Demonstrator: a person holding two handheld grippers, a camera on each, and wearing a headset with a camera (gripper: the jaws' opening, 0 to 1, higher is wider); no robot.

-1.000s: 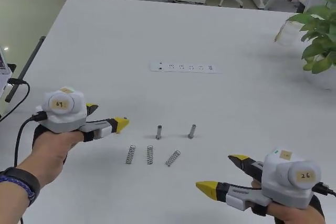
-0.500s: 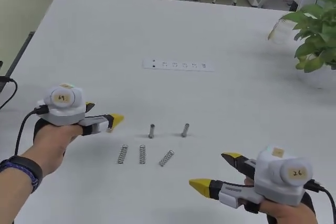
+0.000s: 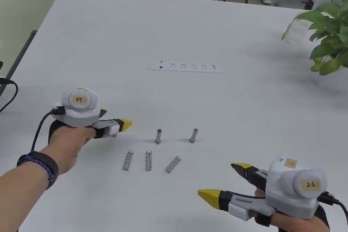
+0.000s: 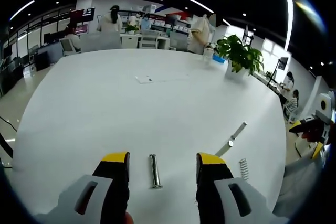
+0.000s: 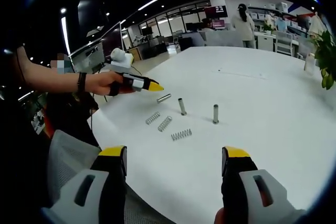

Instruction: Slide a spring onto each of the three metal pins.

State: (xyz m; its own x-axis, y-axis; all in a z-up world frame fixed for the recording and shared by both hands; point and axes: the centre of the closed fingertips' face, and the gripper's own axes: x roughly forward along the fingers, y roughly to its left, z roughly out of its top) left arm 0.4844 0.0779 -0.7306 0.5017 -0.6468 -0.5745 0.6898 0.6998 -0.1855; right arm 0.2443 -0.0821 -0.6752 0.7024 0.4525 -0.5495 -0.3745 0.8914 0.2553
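Fingers (image 4: 116, 182) apart on left gripper (image 4: 163, 160) and right gripper (image 5: 176, 153); pin (image 4: 154, 170) apparently lies flat, lengthwise between left jaws.

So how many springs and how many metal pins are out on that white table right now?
Springs: 3
Metal pins: 3 (two standing, one lying flat)
Total: 6

Left claw (image 3: 117, 122), right claw (image 3: 225, 180): white, yellow-tipped
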